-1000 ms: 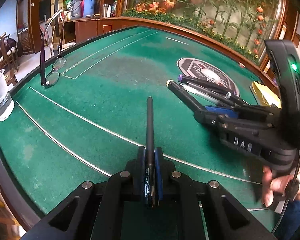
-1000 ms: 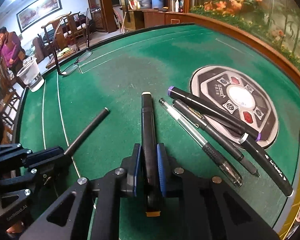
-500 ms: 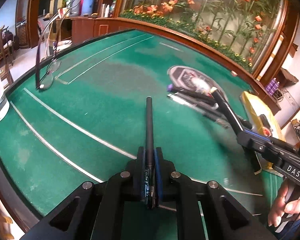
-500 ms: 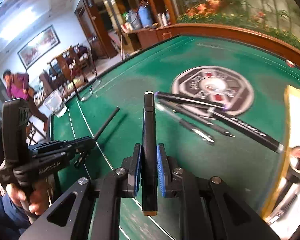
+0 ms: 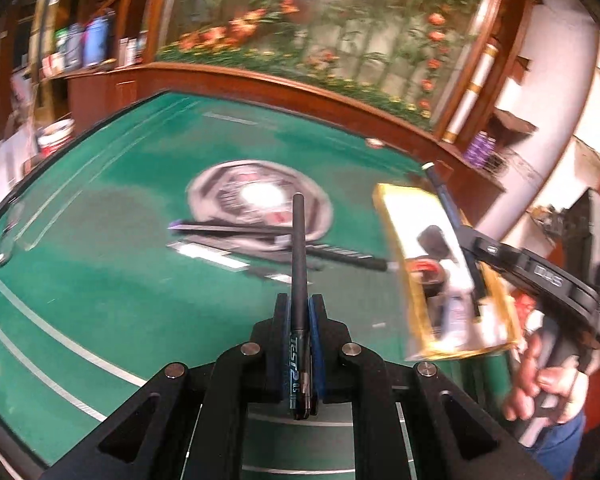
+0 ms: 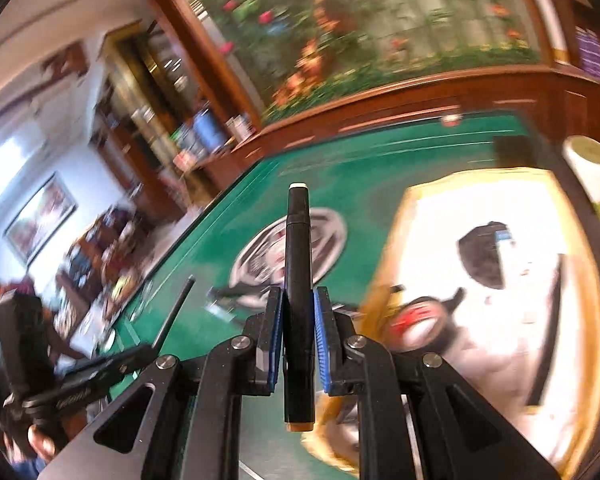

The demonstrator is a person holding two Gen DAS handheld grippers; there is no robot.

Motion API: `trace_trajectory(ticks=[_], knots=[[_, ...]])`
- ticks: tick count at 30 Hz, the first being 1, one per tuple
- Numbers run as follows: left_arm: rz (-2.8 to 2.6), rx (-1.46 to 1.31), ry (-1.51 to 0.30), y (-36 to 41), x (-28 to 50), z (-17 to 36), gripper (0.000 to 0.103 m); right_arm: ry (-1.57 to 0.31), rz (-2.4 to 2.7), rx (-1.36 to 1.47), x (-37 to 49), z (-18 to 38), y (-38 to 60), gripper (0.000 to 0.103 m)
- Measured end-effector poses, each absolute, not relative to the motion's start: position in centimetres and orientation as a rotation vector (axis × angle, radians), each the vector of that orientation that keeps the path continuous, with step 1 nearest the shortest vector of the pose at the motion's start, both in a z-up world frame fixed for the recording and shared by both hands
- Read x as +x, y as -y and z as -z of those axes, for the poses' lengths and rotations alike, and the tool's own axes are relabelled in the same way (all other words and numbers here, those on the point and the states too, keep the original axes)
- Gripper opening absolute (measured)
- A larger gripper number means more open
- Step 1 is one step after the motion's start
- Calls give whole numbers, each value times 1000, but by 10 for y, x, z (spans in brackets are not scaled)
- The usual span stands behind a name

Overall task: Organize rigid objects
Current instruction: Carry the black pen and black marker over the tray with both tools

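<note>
Two sets of tongs, one pen each — left tongs (image 5: pixel 300 328) clamp a slim black pen (image 5: pixel 299 264), right tongs (image 6: pixel 297 320) clamp a thick black marker (image 6: pixel 298 280) beside the yellow-rimmed tray (image 6: pixel 580 264). Blurred pens (image 5: pixel 260 240) lie mid-table (image 5: pixel 100 280) — uncountable; its near left stays bare

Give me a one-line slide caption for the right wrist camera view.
Right gripper, jaws shut on a black marker, above the green table beside a gold-rimmed tray.
</note>
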State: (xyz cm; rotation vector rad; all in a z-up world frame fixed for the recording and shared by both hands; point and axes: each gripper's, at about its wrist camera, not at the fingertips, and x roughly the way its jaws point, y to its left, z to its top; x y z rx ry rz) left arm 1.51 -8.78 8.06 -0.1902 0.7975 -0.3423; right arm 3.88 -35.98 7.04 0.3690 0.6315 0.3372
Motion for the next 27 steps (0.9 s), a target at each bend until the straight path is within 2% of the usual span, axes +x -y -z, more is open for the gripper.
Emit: trace_trajectory(ticks=[10,27], knots=[[498,-143,-811,184,26,-98,9,-622,-149,504,45,-62,424,14],[531,-21,-809,258,31,-64,8,-645,-69,504,43,-54,437,14]])
